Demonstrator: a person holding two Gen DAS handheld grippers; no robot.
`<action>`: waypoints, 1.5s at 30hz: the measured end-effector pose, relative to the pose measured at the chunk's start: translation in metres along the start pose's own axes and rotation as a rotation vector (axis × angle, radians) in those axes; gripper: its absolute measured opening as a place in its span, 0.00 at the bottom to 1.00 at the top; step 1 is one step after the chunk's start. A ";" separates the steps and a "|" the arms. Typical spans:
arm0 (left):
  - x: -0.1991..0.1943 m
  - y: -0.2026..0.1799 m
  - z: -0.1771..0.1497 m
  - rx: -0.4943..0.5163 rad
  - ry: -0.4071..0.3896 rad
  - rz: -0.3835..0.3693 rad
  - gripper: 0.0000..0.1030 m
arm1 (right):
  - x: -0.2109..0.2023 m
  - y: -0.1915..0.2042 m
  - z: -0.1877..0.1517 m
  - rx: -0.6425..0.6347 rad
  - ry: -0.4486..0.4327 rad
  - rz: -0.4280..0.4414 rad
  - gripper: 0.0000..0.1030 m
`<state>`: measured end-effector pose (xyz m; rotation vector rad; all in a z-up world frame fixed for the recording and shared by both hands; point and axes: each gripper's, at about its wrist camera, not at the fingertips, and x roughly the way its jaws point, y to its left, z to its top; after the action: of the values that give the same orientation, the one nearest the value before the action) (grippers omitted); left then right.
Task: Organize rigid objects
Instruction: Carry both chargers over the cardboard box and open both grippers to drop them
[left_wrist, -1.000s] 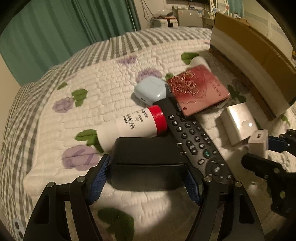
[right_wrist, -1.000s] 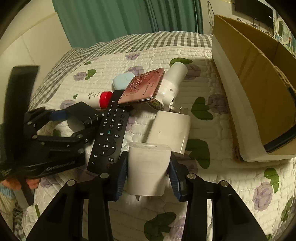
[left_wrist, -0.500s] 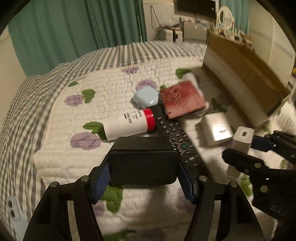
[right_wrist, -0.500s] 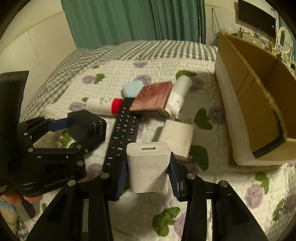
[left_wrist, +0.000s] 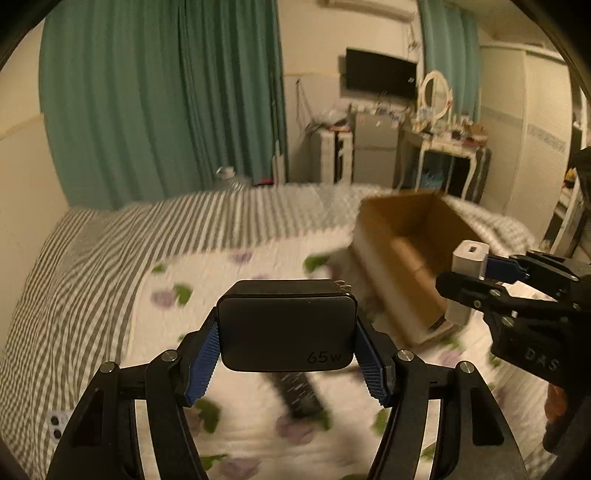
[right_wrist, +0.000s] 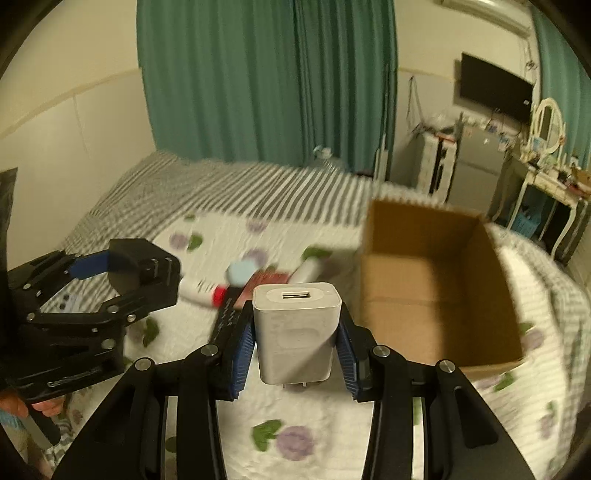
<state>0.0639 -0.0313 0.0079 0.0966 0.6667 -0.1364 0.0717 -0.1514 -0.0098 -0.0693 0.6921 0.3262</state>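
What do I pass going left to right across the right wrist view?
Left gripper with the black charger → blue case → white charger in the right gripper → cardboard box.

A home bedroom: quilted floral bed (right_wrist: 317, 417), green curtains (right_wrist: 266, 77), wall television (left_wrist: 380, 78), mirrored dressing table (left_wrist: 443, 144).
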 end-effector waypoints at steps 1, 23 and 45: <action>-0.001 -0.007 0.008 0.000 -0.011 -0.009 0.65 | -0.006 -0.006 0.005 -0.006 -0.010 -0.011 0.39; 0.127 -0.155 0.053 0.182 0.036 -0.144 0.65 | 0.061 -0.196 0.012 0.083 0.079 -0.153 0.39; 0.023 -0.071 0.042 0.072 0.031 0.006 0.69 | -0.034 -0.146 0.018 0.098 0.005 -0.174 0.65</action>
<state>0.0963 -0.1094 0.0236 0.1702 0.6928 -0.1529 0.1044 -0.2959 0.0194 -0.0374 0.7009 0.1249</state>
